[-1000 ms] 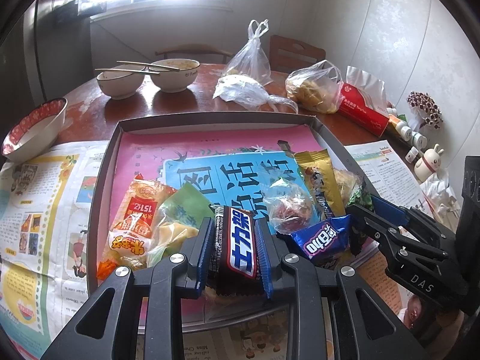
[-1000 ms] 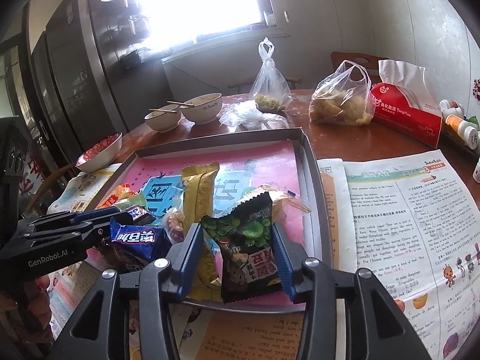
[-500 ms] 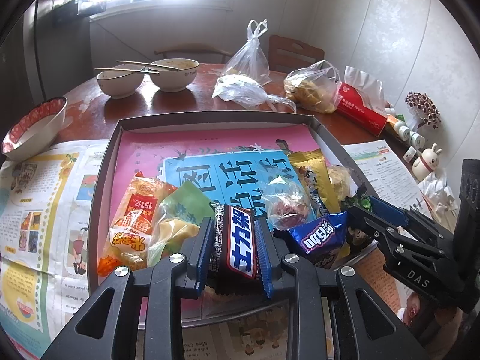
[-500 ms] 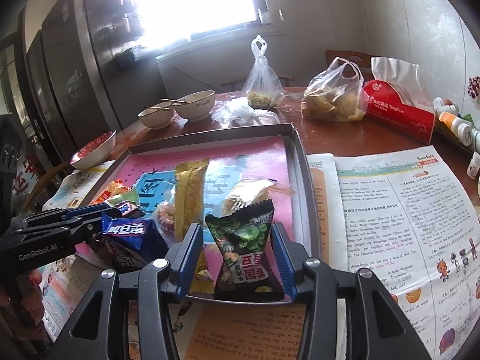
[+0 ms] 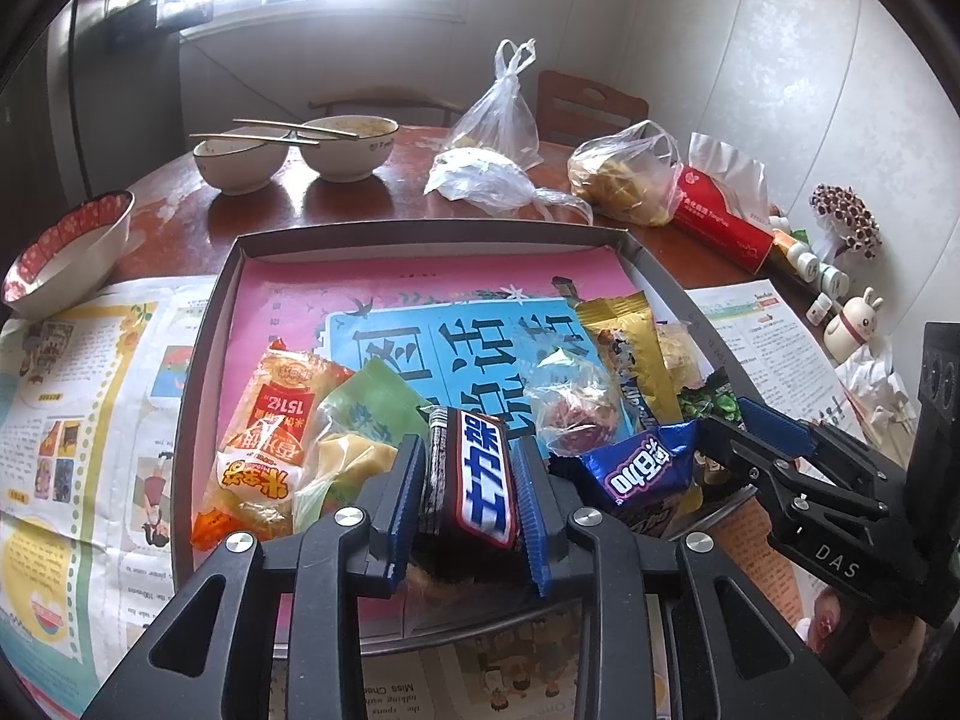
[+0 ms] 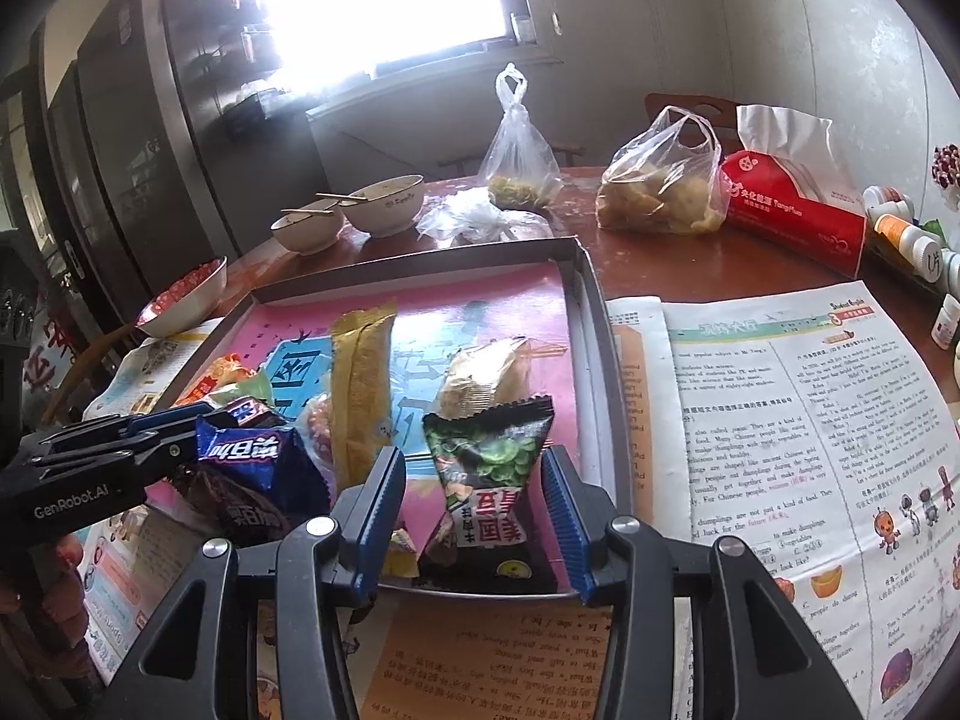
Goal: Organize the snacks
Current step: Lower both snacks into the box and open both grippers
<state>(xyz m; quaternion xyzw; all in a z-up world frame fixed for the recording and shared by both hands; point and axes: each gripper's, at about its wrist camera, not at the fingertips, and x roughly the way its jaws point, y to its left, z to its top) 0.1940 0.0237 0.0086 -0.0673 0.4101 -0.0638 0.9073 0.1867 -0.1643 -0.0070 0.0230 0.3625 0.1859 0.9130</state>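
Snacks sit heaped at the near edge of the tray [image 5: 216, 324], none sorted yet. Orange packet [image 5: 264, 444] and green packet [image 5: 366, 414] lie leftmost. Left gripper [image 5: 471, 492], jaws just easing apart, still pinches the chocolate bar [image 5: 480, 474]. Right gripper [image 6: 474, 516] stands partly open around the pea packet [image 6: 486, 474], pads clear.

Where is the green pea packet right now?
The pea packet stands at the near right edge of the tray, between the right gripper's fingers, just right of the long gold packet.
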